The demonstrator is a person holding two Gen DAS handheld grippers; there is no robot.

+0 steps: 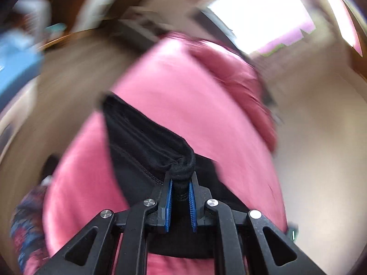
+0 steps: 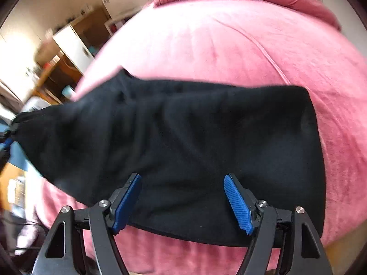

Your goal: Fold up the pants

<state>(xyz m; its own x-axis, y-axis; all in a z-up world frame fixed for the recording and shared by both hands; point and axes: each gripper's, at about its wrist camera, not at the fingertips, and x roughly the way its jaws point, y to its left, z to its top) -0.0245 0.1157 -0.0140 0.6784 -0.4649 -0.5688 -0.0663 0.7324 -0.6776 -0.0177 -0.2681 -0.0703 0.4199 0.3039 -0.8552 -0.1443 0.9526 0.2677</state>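
Left gripper (image 1: 180, 184) clamped on a bunched end of the black pants (image 2: 183, 142), lower centre of frame. Right gripper (image 2: 182, 202) jaws wide apart over the pants, which lie across the pink bedspread (image 2: 218, 45), mid-frame.

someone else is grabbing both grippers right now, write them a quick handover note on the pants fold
Left gripper: shut on a bunched end of the black fleece pants, lifting it.
Right gripper: open, empty, hovering over the near edge of the pants.
Pants: lying across the pink velvet bed cover, one end raised at the left.
Done: one end picked up.
Left: carry that end over to fold, then flatten. How many folds are already in cannot be told.
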